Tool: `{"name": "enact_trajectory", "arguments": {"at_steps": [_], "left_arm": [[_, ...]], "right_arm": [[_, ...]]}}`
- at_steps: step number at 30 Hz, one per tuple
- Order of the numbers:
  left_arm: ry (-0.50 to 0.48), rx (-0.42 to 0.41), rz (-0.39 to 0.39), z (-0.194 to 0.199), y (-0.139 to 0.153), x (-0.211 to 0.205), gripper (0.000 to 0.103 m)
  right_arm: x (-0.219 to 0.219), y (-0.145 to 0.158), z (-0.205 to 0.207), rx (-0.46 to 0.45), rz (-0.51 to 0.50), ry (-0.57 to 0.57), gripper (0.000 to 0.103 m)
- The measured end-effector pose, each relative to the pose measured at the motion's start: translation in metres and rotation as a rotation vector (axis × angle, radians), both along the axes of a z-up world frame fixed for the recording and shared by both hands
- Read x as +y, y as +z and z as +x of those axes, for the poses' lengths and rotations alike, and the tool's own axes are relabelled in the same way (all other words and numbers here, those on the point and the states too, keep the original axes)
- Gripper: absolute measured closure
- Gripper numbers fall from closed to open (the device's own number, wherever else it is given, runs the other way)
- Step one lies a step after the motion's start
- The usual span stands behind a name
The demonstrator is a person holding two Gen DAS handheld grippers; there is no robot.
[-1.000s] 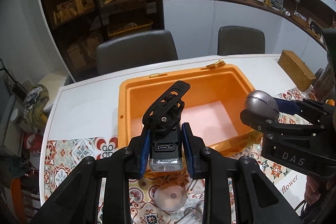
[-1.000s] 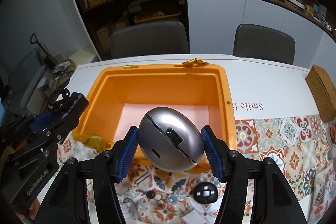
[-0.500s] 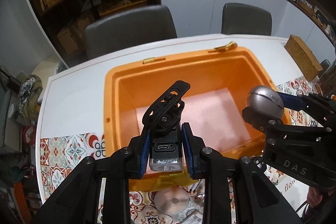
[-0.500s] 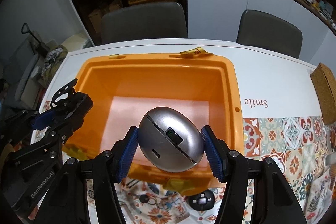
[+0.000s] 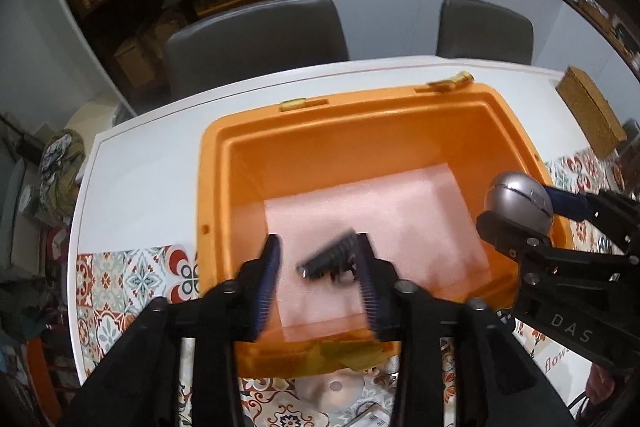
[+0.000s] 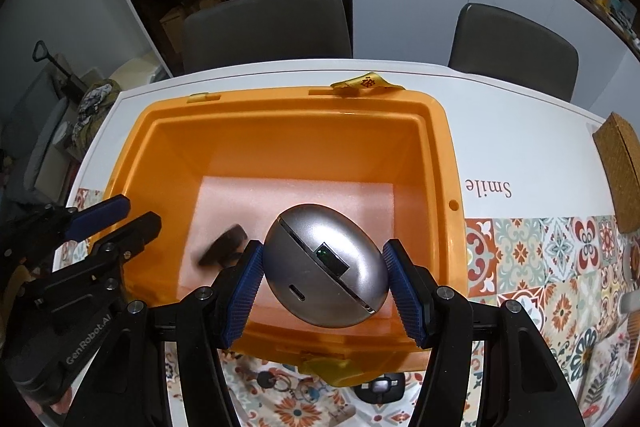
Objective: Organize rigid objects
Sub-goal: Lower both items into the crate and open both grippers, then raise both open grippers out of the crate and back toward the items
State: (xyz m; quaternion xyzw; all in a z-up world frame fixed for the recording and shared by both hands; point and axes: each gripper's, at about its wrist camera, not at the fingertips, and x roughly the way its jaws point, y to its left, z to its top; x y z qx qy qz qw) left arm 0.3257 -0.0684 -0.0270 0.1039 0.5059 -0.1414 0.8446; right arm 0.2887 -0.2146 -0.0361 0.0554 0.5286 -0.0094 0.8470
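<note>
Orange bin (image 5: pixel 516 131) on counter (image 5: pixel 152 163); blurred black clip (image 5: pixel 330 261) over its pink foam floor, between spread left tongs (image 5: pixel 320 283). Right tongs (image 6: pixel 324 287) grip silver egg-shaped case (image 6: pixel 326 271) above bin's near edge.

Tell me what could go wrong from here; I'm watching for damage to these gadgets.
1. The black clip device is blurred below the open left gripper, apparently dropping; it may bounce on the foam liner.
2. The silver egg-shaped device, held by the right gripper above the orange bin's near wall, could land on the black device if released there.
</note>
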Motion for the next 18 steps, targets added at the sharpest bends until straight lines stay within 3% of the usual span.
{"name": "enact_trajectory", "arguments": {"at_steps": [2,7,10,18], "left_arm": [[0.022,-0.013,0.005,-0.001,0.003,0.004,0.044],[0.064,-0.030,0.036,-0.003,0.005,0.012,0.037],[0.085,-0.028,0.042,-0.005,0.004,0.018,0.036],[0.101,-0.045,0.060,-0.021,0.006,0.024,0.034]], "right_arm": [[-0.001,-0.001,0.001,0.002,0.004,0.001,0.042],[0.001,-0.004,0.004,0.000,0.008,0.001,0.042],[0.001,-0.004,0.002,-0.014,-0.006,-0.016,0.034],[0.001,0.001,-0.015,-0.022,-0.016,-0.021,0.033]]}}
